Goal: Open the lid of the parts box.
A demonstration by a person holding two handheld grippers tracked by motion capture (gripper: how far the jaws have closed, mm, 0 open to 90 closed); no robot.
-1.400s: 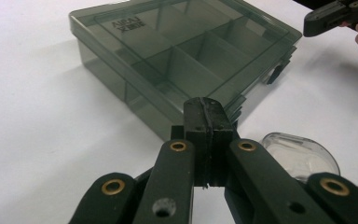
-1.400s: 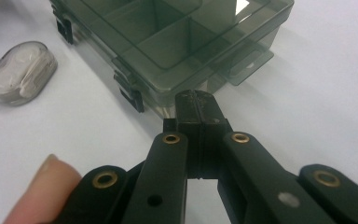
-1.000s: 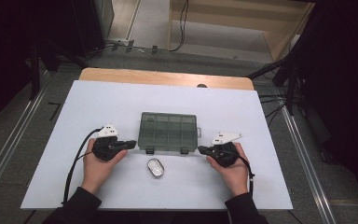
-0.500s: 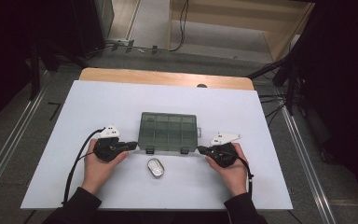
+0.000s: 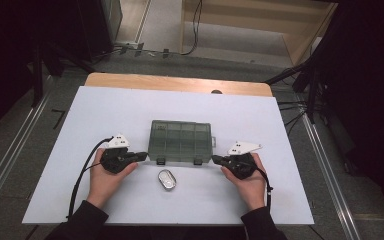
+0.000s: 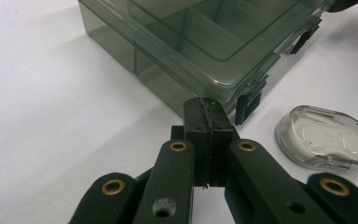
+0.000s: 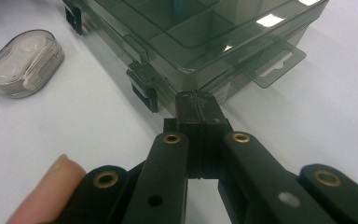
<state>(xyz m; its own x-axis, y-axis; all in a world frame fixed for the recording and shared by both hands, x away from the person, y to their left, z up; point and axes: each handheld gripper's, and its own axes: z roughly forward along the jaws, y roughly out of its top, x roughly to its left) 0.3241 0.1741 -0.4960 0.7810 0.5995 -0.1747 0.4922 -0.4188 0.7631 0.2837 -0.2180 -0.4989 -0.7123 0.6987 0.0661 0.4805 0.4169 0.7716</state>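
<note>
Left hand-held gripper (image 5: 142, 156) and right hand-held gripper (image 5: 216, 159), jaws pressed together, pointing inward toward each other.

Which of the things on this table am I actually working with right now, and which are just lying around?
In the job:
- smoky compartment box, lid shut, latches toward the person
- left gripper, jaws shut, tip at the box's near left corner
- right gripper, jaws shut, tip at the near right corner

Lying about:
- small clear oval case, on the white tabletop just in front of the box, untouched
</note>
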